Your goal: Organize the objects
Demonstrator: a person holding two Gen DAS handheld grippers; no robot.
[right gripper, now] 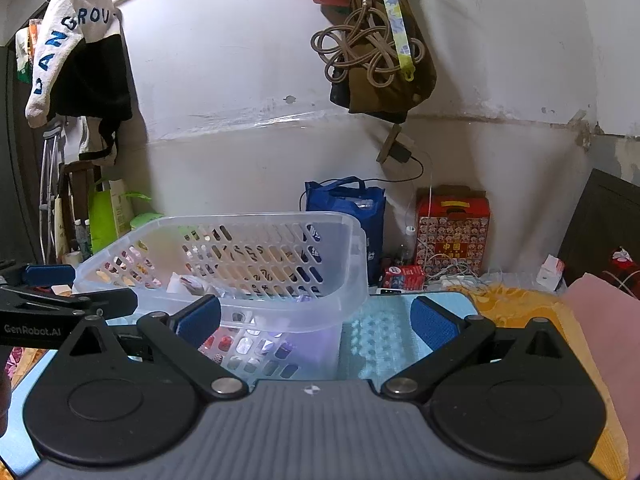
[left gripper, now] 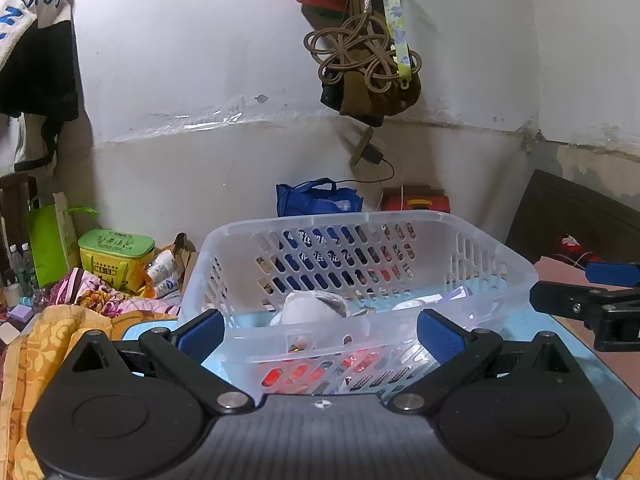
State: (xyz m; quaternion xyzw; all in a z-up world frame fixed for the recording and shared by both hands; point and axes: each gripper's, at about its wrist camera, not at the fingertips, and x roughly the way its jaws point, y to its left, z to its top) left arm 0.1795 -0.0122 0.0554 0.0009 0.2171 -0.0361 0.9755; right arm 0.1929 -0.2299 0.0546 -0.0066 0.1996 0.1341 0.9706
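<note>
We see both the left gripper (left gripper: 320,334) and the right gripper (right gripper: 316,320) spread wide, the clear basket (left gripper: 496,276) at twelve o'clock.

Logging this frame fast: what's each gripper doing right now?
Left gripper: open, holding nothing, facing the basket.
Right gripper: open, holding nothing.

You can't make out the small things inside the basket (left gripper: 472,224) through its cloudy wall; the right gripper (left gripper: 588,292) runs off the picture's edge, its fingertips unseen.
</note>
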